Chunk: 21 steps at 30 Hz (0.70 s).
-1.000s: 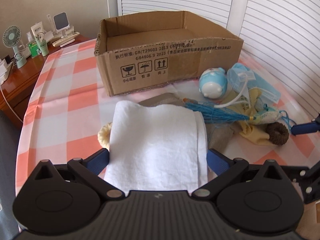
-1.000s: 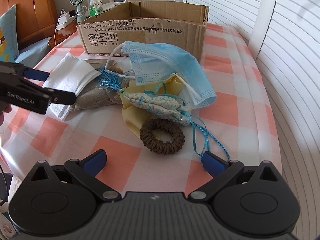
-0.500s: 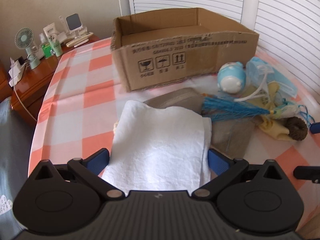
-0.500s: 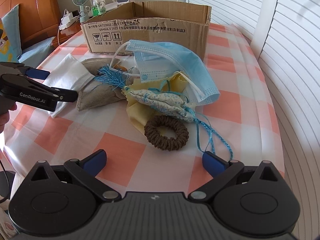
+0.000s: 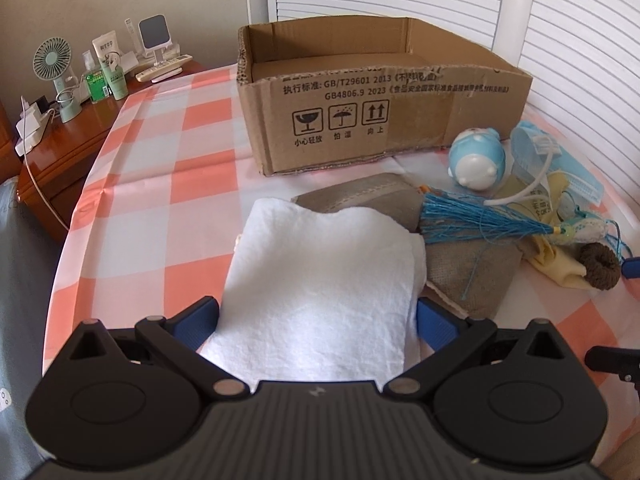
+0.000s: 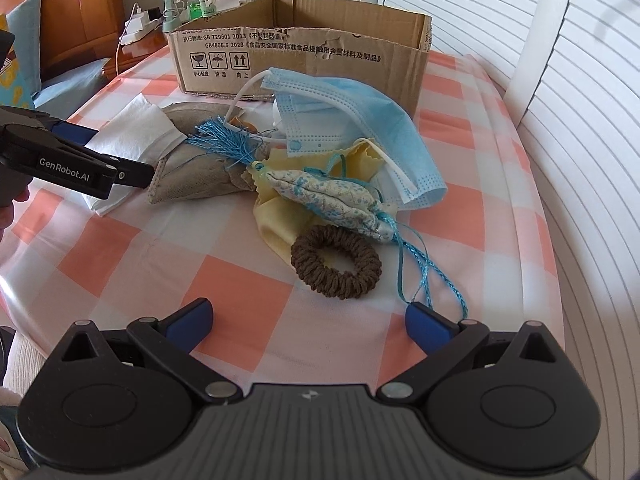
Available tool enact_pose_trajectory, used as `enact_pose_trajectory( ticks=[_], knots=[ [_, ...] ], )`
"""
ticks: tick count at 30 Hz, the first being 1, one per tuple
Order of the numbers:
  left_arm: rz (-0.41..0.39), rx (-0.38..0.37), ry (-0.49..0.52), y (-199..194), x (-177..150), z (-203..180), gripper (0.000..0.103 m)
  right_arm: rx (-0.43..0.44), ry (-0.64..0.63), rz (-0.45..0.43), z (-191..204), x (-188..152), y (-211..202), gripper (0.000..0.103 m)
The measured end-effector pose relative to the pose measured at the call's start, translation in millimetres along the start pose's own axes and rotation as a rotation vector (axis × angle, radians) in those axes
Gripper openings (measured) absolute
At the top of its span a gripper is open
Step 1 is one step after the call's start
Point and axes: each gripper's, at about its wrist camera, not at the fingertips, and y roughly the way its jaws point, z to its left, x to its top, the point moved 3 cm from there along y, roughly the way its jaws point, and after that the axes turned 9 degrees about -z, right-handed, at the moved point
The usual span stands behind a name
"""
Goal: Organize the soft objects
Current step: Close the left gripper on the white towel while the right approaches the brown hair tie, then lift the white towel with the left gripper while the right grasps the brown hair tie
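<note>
A folded white towel lies between the open fingers of my left gripper, overlapping a grey-beige pouch. Beyond them lie a blue tassel, a round blue-and-white plush toy, blue face masks, a yellow cloth, a floral sachet and a brown scrunchie. An empty cardboard box stands behind. My right gripper is open and empty, just short of the scrunchie. The left gripper shows at the left of the right wrist view.
The table has an orange-and-white checked cloth. A wooden nightstand at the far left holds a small fan, bottles and chargers. White louvred shutters close the right side. A bed with pillows is left of the table.
My left gripper has drawn back and swung, with the towel still between its open fingers. My right gripper has shifted slightly, keeping the scrunchie ahead of it.
</note>
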Motion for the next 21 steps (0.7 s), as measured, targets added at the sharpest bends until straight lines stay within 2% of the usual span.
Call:
enact_pose_trajectory(
  ticks=[5,6,10,13,16,21],
  knots=[
    [-0.016,0.000,-0.001,-6.0,-0.9,-1.7,0.079,0.016,0.000,-0.018,0.4,1.1,-4.4,0.103],
    [-0.019,0.001,0.000,-7.9,-0.8,-2.6,0.078,0.027,0.004,-0.033,0.6,2.0,-7.3,0.103],
    [-0.025,0.010,-0.004,-14.6,-2.2,-3.9,0.078,0.066,-0.010,-0.100,4.9,8.0,-19.5,0.094],
    [-0.022,0.011,-0.015,-15.7,-4.1,-2.7,0.078,0.042,-0.036,-0.094,8.2,10.2,-17.0,0.085],
    [-0.021,0.011,-0.027,-15.5,-3.9,-1.0,0.078,0.002,-0.045,-0.073,5.8,8.8,-10.7,0.084],
    [-0.019,0.010,-0.035,-13.2,-3.7,0.8,0.079,-0.004,0.006,-0.077,-7.4,9.8,-2.9,0.079]
  ],
)
